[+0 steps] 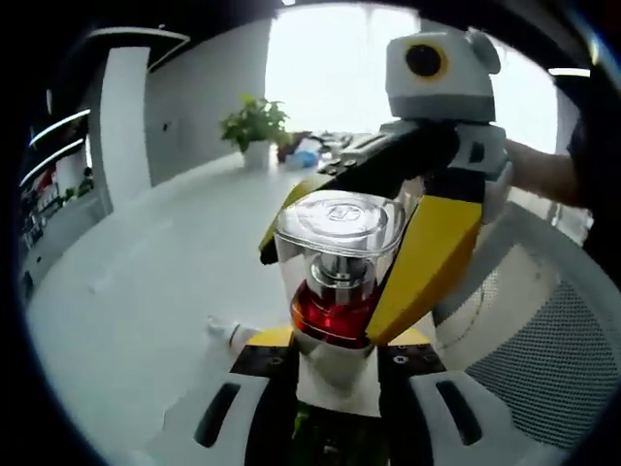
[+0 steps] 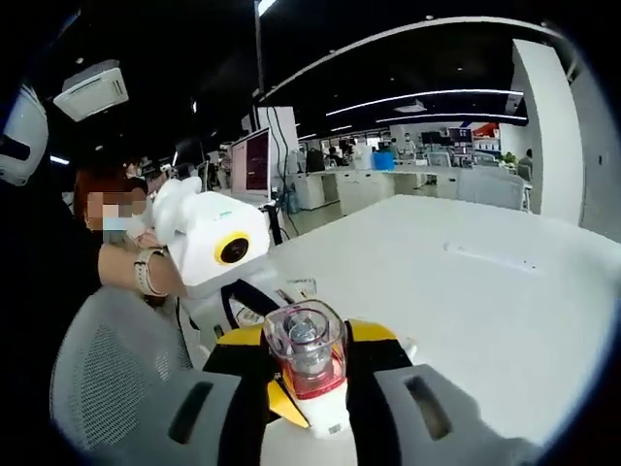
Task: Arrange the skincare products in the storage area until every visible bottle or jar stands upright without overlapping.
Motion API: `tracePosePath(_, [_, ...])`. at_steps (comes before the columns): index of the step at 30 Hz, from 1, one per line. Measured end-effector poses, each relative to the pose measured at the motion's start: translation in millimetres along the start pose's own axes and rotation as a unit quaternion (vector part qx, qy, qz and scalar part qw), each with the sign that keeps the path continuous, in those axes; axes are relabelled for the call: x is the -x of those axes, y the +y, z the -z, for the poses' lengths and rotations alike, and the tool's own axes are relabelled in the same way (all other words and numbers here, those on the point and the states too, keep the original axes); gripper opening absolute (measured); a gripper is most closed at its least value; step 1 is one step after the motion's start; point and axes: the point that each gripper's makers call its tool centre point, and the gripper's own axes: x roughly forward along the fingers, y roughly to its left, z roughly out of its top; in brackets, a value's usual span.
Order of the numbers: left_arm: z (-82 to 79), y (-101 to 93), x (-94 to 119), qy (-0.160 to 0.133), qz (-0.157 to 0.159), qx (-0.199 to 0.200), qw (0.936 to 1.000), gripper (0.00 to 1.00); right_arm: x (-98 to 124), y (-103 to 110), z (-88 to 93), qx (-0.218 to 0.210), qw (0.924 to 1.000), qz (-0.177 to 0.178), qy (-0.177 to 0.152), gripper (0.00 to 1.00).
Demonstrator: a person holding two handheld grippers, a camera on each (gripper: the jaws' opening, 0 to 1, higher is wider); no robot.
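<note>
A small perfume-style bottle (image 1: 338,291) with a clear square cap, red liquid and a white base hangs above the white table (image 1: 146,291). In the left gripper view my left gripper (image 1: 335,354) is shut on its base. My right gripper (image 1: 354,243) comes in from the upper right, its yellow fingers (image 1: 432,252) pressed against both sides of the clear cap. The right gripper view has the same bottle (image 2: 307,364) standing between my right gripper's (image 2: 307,340) jaws, which close on it. There my left gripper (image 2: 288,400) reaches in from the left under the bottle.
A grey mesh chair (image 1: 543,359) sits right beside the grippers, also as the chair (image 2: 107,359). A small white item (image 1: 221,331) lies on the table near my left jaw. A potted plant (image 1: 254,126) stands at the table's far end. A person's hand (image 2: 146,272) holds the left gripper.
</note>
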Motion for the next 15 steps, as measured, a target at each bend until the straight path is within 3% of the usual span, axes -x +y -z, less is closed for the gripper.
tracePosePath(8, [-0.1, 1.7, -0.4, 0.003, -0.006, -0.011, 0.9999, 0.28, 0.7, -5.4, 0.6, -0.021, 0.9997, 0.011, -0.01, 0.29])
tracePosePath(15, [2.8, 3.0, 4.9, 0.01, -0.018, 0.01, 0.9997, 0.28, -1.6, -5.5, -0.1, -0.016, 0.9996, 0.018, -0.011, 0.29])
